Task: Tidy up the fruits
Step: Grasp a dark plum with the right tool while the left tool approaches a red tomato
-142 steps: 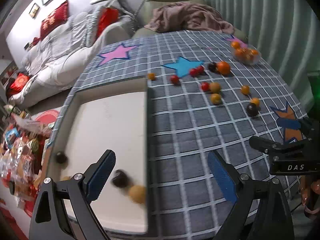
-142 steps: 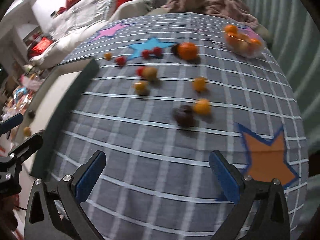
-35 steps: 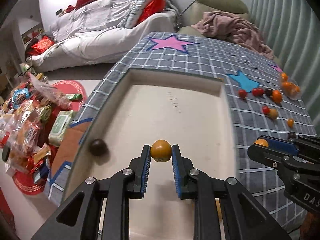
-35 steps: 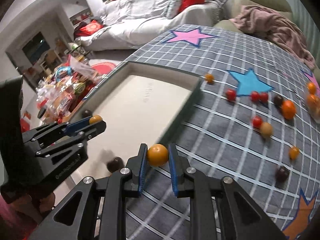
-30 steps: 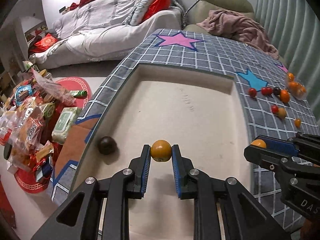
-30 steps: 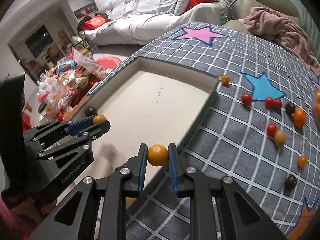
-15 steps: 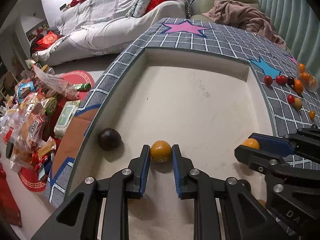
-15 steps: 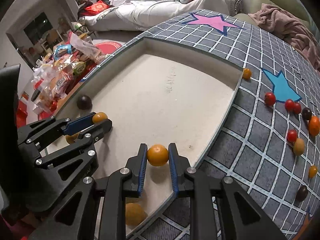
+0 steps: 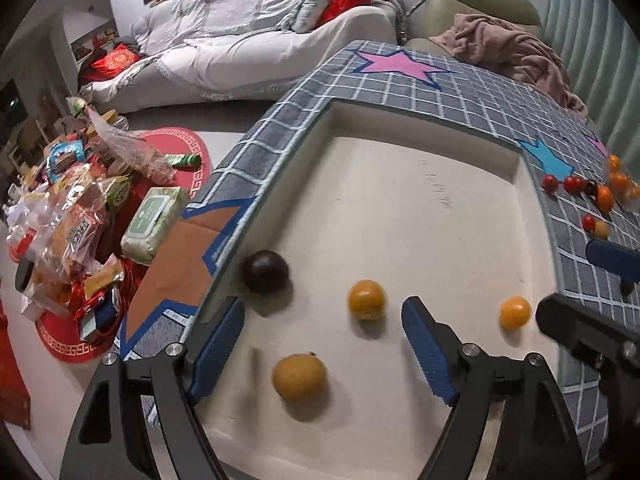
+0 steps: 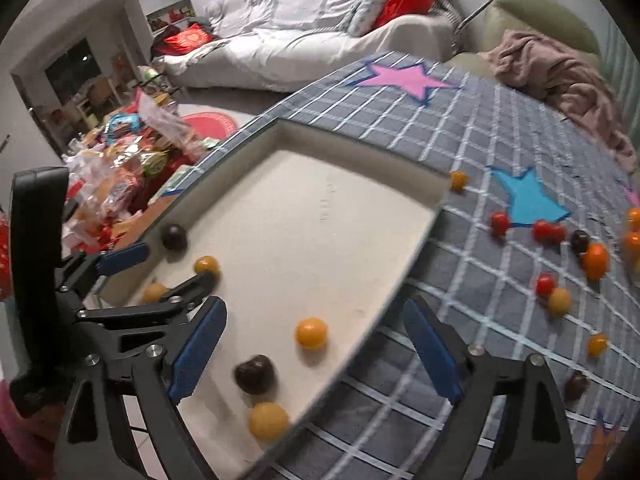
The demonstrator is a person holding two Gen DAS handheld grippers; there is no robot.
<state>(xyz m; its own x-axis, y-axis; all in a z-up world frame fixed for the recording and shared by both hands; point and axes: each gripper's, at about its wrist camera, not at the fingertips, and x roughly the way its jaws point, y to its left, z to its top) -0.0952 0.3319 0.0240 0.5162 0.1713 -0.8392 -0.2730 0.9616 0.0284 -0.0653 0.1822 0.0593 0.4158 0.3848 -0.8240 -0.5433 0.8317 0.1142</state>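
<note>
A cream tray (image 9: 400, 200) (image 10: 320, 232) sits sunk in the grey checked tablecloth. My left gripper (image 9: 324, 340) is open and empty over the tray's near end. An orange fruit (image 9: 367, 300) lies just beyond its fingers, a dark fruit (image 9: 266, 271) to the left, a yellow fruit (image 9: 299, 376) between the fingers, another orange fruit (image 9: 515, 312) to the right. My right gripper (image 10: 316, 344) is open and empty above an orange fruit (image 10: 311, 333) in the tray, with a dark fruit (image 10: 255, 374) and a yellow fruit (image 10: 269, 420) nearer.
Several red, orange and dark fruits (image 10: 552, 280) lie loose on the cloth (image 10: 480, 128) right of the tray. Snack bags (image 9: 72, 216) clutter the floor left of the table. A sofa (image 9: 248, 40) and a blanket-covered chair (image 9: 504, 44) stand beyond.
Both grippers opened and let go of their orange fruits, which now lie in the tray. Both grippers have drawn back slightly.
</note>
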